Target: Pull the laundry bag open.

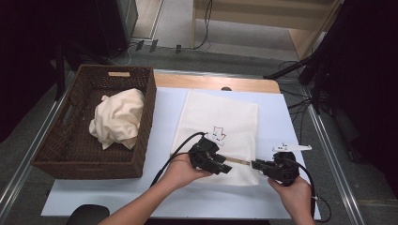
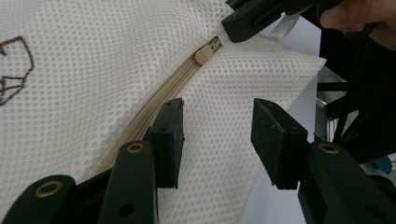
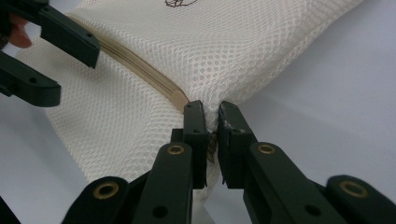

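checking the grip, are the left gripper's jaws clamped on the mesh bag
No, the left gripper has its jaws apart over the mesh bag, pads not pressing it.

Left gripper (image 2: 217,140) stands with jaws apart; right gripper (image 3: 212,140) is pinched nearly closed.

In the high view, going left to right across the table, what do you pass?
Wicker basket with the cream cloth in it → left gripper → right gripper, the two meeting over the mesh bag's near edge.
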The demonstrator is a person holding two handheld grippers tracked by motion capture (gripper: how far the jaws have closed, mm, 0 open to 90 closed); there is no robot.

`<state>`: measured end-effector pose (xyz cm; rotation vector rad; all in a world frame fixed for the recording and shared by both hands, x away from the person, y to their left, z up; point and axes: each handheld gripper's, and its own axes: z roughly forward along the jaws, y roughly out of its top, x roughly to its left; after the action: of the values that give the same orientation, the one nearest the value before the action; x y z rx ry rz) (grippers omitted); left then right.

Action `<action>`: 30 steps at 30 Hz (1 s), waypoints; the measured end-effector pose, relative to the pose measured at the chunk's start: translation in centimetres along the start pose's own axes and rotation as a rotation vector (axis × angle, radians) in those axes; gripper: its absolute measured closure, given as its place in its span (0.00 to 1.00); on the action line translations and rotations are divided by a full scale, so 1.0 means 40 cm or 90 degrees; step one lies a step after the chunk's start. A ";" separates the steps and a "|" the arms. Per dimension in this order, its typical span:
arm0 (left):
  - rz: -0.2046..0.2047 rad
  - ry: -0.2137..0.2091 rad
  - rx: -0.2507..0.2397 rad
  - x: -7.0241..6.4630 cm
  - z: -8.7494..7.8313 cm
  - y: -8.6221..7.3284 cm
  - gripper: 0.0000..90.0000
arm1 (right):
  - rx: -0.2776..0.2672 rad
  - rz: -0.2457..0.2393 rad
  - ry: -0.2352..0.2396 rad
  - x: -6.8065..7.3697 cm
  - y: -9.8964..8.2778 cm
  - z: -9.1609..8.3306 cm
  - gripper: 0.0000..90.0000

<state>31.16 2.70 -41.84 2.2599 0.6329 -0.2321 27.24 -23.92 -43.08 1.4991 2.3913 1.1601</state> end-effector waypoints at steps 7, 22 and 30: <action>0.005 0.004 -0.006 -0.004 0.003 0.000 0.62 | 0.002 -0.019 0.014 0.030 0.010 0.015 0.93; 0.020 0.018 -0.003 -0.005 0.029 -0.007 0.68 | -0.005 -0.047 0.033 0.063 0.014 0.019 0.93; 0.021 0.021 0.001 0.001 0.038 -0.008 0.68 | -0.016 -0.070 0.046 0.079 0.015 0.014 0.94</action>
<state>31.07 1.83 -43.12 2.2777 0.6130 -0.1796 26.32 -20.93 -42.14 1.3225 2.4600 1.2365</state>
